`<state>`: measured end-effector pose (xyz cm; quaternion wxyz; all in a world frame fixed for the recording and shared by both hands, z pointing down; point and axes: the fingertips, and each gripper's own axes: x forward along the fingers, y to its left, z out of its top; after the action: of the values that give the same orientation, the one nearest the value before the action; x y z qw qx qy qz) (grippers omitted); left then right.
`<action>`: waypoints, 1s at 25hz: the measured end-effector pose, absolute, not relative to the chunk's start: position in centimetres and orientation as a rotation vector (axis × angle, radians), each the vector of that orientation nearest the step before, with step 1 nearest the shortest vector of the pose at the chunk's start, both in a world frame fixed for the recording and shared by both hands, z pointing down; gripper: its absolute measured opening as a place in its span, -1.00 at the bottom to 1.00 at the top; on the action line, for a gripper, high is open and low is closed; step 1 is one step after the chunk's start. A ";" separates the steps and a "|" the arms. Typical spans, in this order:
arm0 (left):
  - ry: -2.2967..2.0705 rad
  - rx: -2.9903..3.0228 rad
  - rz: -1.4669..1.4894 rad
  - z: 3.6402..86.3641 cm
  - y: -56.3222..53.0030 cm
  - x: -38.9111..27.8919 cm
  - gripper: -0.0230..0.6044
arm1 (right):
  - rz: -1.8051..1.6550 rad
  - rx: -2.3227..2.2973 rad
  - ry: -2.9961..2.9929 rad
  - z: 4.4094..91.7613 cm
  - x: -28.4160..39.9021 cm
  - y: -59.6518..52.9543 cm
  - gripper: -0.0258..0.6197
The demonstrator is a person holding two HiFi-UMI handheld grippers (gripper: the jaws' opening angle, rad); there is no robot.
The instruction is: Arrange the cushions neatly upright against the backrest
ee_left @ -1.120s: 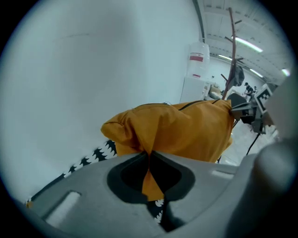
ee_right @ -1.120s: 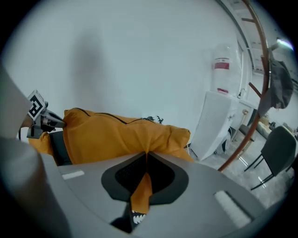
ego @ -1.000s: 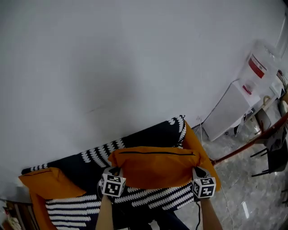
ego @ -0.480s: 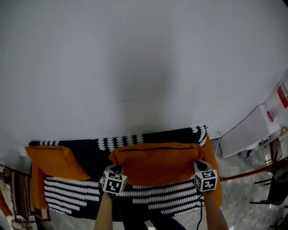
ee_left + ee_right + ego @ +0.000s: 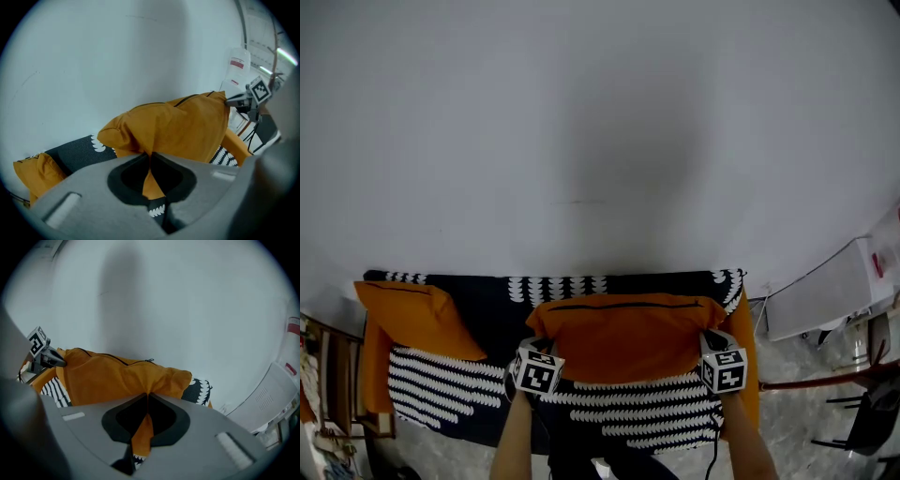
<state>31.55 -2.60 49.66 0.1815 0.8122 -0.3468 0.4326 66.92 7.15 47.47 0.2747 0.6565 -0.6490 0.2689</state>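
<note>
An orange cushion (image 5: 623,337) with a black zip along its top edge hangs upright in front of the black backrest (image 5: 497,300) of a sofa covered in black cloth with white stripes. My left gripper (image 5: 532,356) is shut on the cushion's lower left edge (image 5: 150,180), my right gripper (image 5: 710,354) shut on its lower right edge (image 5: 143,432). A second orange cushion (image 5: 412,319) leans at the sofa's left end, also in the left gripper view (image 5: 37,171).
A white wall (image 5: 600,141) rises behind the sofa. An orange armrest (image 5: 752,375) closes the sofa's right end. A white appliance (image 5: 830,295) stands right of it, a wooden shelf (image 5: 328,394) at the left.
The head view has swung so the sofa now lies level across the frame. Both grippers with the orange cushion between them have moved toward the backrest and slightly down.
</note>
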 end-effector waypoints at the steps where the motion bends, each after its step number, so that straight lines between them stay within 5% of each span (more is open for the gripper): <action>1: -0.973 2.293 1.228 49.9 -2.7 31.7 -0.86 | 0.725 1.757 -1.742 47.8 67.1 7.0 -0.85; 16: -0.928 2.271 1.324 54.8 -3.2 32.0 -0.83 | 0.771 1.687 -1.688 53.2 68.0 7.0 -0.82; 25: -1.065 2.252 1.251 54.7 -4.8 31.7 -0.66 | 0.802 1.794 -1.622 53.2 68.9 5.7 -0.58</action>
<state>31.70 -4.77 54.73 0.1758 0.7953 -0.3761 0.4418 68.86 5.70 53.20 0.2924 0.6734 -0.6087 0.3008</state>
